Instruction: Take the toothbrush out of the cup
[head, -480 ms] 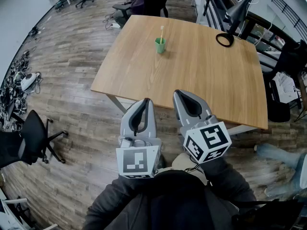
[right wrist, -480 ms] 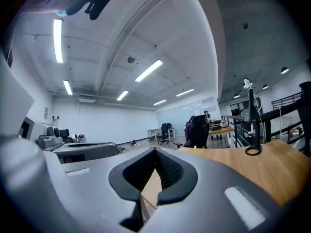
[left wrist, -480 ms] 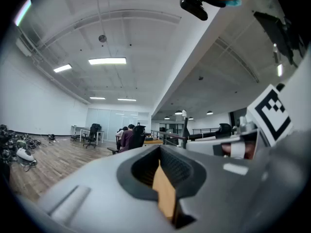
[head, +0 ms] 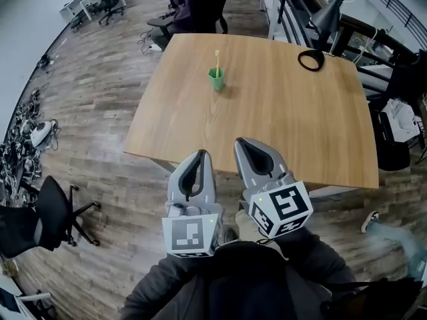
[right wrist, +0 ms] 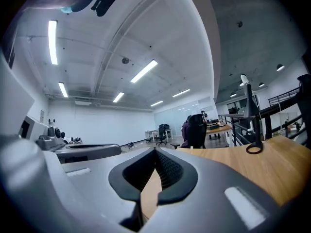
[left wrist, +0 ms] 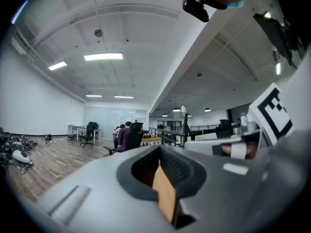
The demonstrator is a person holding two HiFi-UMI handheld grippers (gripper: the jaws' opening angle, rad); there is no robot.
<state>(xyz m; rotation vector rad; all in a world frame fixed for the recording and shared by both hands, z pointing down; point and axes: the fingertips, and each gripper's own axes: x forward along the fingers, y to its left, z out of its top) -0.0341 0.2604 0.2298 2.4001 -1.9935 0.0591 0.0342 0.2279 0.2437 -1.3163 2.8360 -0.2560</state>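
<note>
A small green cup (head: 216,80) stands on the far half of the wooden table (head: 267,119), with a pale toothbrush (head: 216,59) upright in it. Both grippers hover side by side over the floor, short of the table's near edge and well away from the cup. My left gripper (head: 201,155) is shut and holds nothing; its closed jaws (left wrist: 161,152) point level into the room. The right gripper (head: 241,143) is likewise shut and empty, with its tip just over the table's near edge. In the right gripper view its closed jaws (right wrist: 155,152) face the tabletop (right wrist: 272,164).
A black lamp with a ring-shaped base (head: 311,60) stands at the table's far right corner. A black office chair (head: 50,212) is on the floor to the left, beside tangled cables (head: 23,135). A person sits at a desk (head: 193,2) beyond the table.
The table and cup sit a little lower in the head view, so they are nearer. Both grippers have edged slightly toward the table's near edge, still shut.
</note>
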